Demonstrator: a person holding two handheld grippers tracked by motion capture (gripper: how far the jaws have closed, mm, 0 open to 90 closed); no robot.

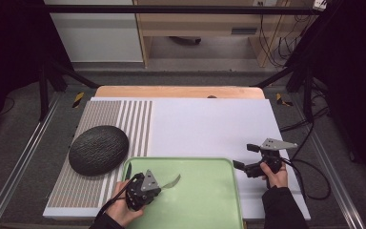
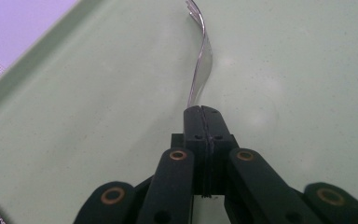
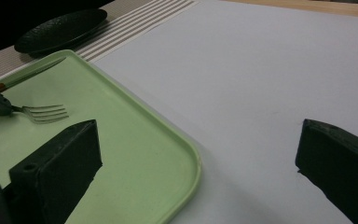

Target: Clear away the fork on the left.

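Note:
A metal fork (image 1: 171, 182) is held just above the pale green tray (image 1: 186, 160), and my left gripper (image 1: 160, 186) is shut on its handle. In the left gripper view the two jaws meet on the handle (image 2: 201, 109), and the fork (image 2: 204, 56) curves away with its tines at the top edge. My right gripper (image 1: 245, 156) stands open over the white mat just right of the tray, with nothing between its jaws. The right gripper view shows its jaws wide apart (image 3: 198, 149), the tray's rounded corner (image 3: 193, 161) and the fork's tines (image 3: 44, 113) beyond.
A dark oval plate (image 1: 98, 149) sits on the striped placemat (image 1: 138, 121) left of the tray. A slim utensil, perhaps a knife (image 3: 32, 72), lies by the tray's left rim. The white mat (image 1: 209, 126) stretches back to the wooden table edge (image 1: 181, 91).

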